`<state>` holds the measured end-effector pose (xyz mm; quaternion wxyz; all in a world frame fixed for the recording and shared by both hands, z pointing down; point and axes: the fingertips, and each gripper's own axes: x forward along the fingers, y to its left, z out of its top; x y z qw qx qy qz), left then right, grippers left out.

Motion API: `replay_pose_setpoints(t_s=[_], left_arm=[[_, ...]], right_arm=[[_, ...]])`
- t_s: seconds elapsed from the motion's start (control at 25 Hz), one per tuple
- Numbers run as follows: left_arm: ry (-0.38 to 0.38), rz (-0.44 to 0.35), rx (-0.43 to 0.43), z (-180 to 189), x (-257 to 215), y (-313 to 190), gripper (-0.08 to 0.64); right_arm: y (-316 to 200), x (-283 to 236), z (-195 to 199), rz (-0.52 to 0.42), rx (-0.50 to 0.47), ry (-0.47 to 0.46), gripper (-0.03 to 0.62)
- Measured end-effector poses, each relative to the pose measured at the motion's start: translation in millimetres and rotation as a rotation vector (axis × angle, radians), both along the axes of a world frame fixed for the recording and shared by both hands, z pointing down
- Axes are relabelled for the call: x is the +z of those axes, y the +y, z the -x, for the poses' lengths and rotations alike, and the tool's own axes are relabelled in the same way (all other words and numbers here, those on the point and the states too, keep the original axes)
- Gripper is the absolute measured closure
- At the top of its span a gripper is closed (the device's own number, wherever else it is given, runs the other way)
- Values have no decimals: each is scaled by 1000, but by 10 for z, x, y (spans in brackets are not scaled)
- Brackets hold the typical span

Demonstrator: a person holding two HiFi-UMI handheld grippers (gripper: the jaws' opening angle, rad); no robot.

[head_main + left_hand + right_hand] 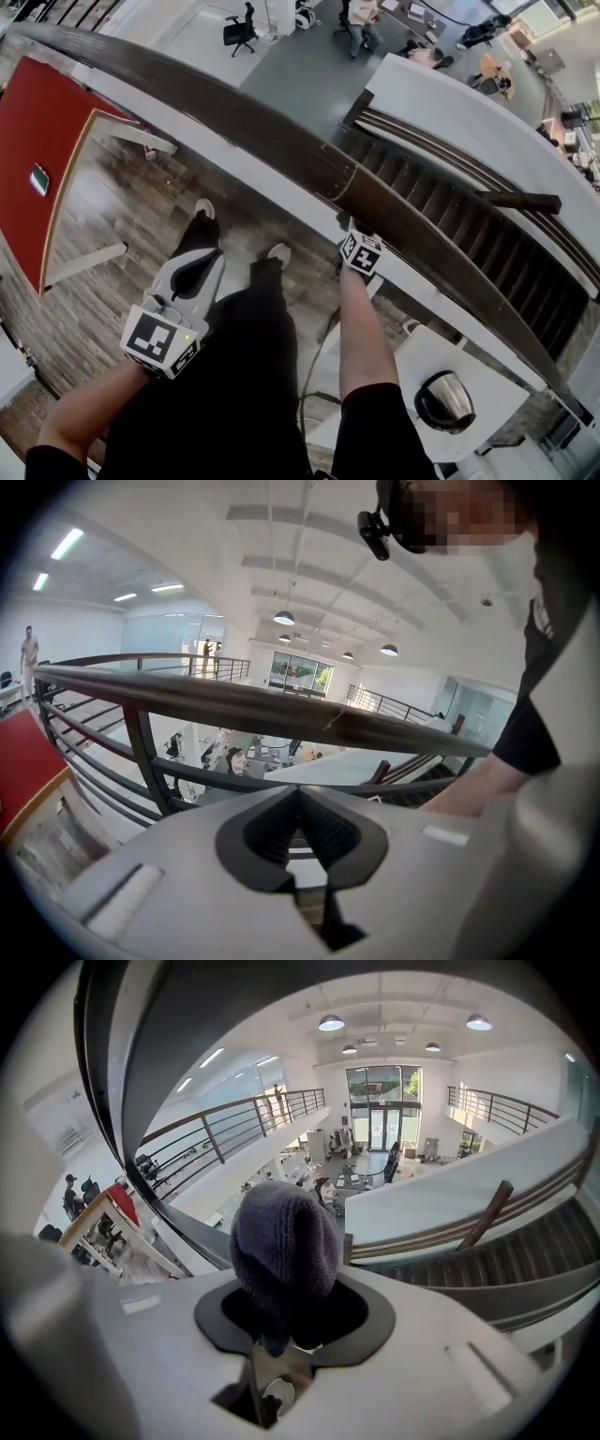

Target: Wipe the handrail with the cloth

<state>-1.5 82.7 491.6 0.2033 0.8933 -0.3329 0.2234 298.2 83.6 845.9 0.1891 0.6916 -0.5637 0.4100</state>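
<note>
The dark grey knitted cloth [286,1251] sits bunched between the clamped jaws of the right gripper [360,249], just beside the dark brown curved wooden handrail [272,131]. The left gripper [300,799] hangs lower, its jaws together and holding nothing.

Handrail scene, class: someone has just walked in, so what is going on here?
A person stands at a handrail with tongs in each hand. The right tongs are shut on a dark knitted cloth, held right at the rail. The left tongs are shut and empty, held low, off the rail.
</note>
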Motion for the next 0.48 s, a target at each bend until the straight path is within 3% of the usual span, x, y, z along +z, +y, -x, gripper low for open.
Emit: replay_pose_setpoints(t_s=[0.36,0.48], left_arm=[[47,-34,-51,72,-38,-171,560],[80,-40,-43,-4,-19,-252,560]], right_arm=[[367,-42,102,51,83,-44,486],[499,-139,214,53,50,-25,486]])
